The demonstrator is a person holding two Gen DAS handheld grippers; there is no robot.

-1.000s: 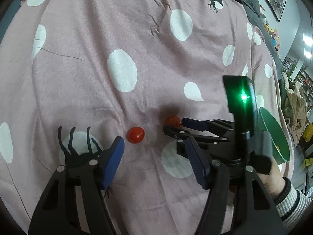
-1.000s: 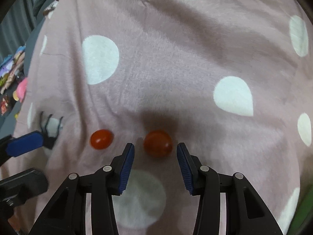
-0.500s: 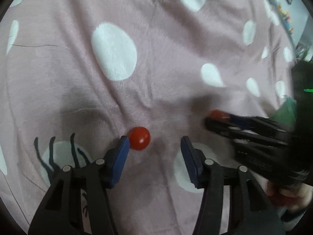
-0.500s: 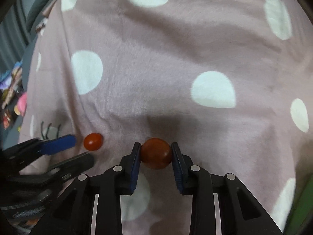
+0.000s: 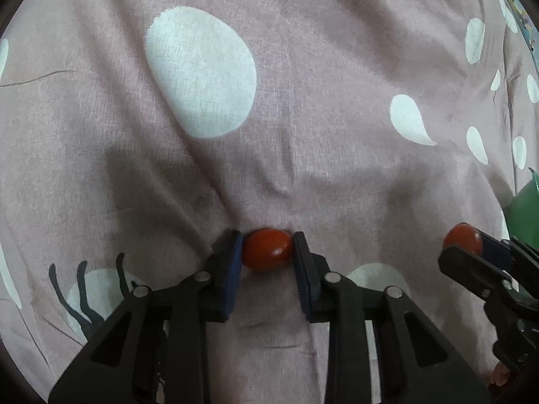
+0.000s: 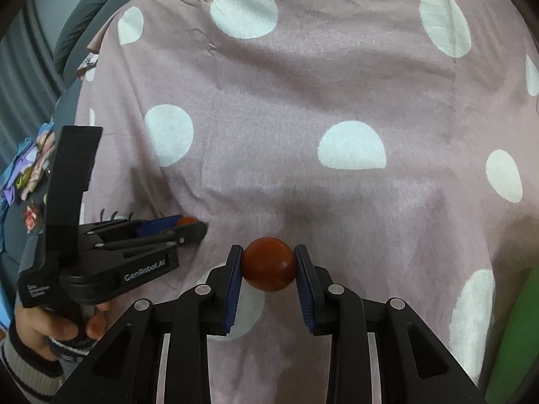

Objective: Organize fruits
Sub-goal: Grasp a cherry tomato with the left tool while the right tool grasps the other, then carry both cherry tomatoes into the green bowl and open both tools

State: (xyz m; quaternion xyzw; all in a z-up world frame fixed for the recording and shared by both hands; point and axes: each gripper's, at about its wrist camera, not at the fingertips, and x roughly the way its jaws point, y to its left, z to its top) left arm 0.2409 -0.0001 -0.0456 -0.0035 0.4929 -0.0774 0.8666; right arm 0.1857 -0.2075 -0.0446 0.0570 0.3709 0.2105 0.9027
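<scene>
My left gripper [image 5: 267, 252] is shut on a small red cherry tomato [image 5: 267, 249], low over the pink spotted blanket [image 5: 303, 134]. My right gripper [image 6: 268, 264] is shut on a second red cherry tomato [image 6: 268, 263] and holds it a little above the blanket. In the left wrist view the right gripper [image 5: 471, 245] shows at the right with its tomato [image 5: 462, 238]. In the right wrist view the left gripper [image 6: 192, 225] shows at the left, its tomato [image 6: 187, 221] barely visible between the blue pads.
A green bowl [image 5: 525, 212] sits at the right edge of the blanket, also at the lower right of the right wrist view [image 6: 515, 336]. A grey pillow [image 6: 87, 13] and colourful clutter [image 6: 27, 171] lie beyond the blanket's left edge.
My left gripper has moved forward and shut on its tomato. My right gripper, shut on its tomato half a second ago, has lifted and moved right with it.
</scene>
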